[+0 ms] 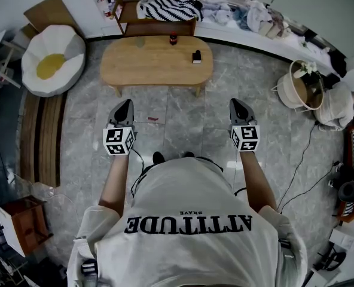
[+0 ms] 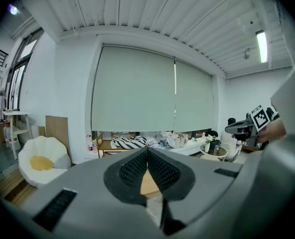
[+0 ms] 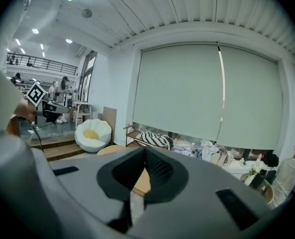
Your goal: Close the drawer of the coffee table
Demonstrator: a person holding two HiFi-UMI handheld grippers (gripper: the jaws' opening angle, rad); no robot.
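One oval wooden coffee table [image 1: 156, 64], marbled floor [image 1: 180, 115]

Two tools, left tool [image 1: 127, 105] and right tool [image 1: 235, 104]. One oval wooden desk [image 1: 147, 64], top centre. Two small dark items on it, jar [image 1: 173, 39] and block [image 1: 196, 57]. One flower-shaped seat [image 1: 52, 58], upper left. One wooden stool [image 1: 24, 223], lower left.

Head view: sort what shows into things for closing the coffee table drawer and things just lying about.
For the job: coffee table; left gripper, shut, empty; right gripper, likewise. The drawer itself does not show.
Lying about: dark bottle and small black object on the tabletop; egg-shaped seat; striped cloth.
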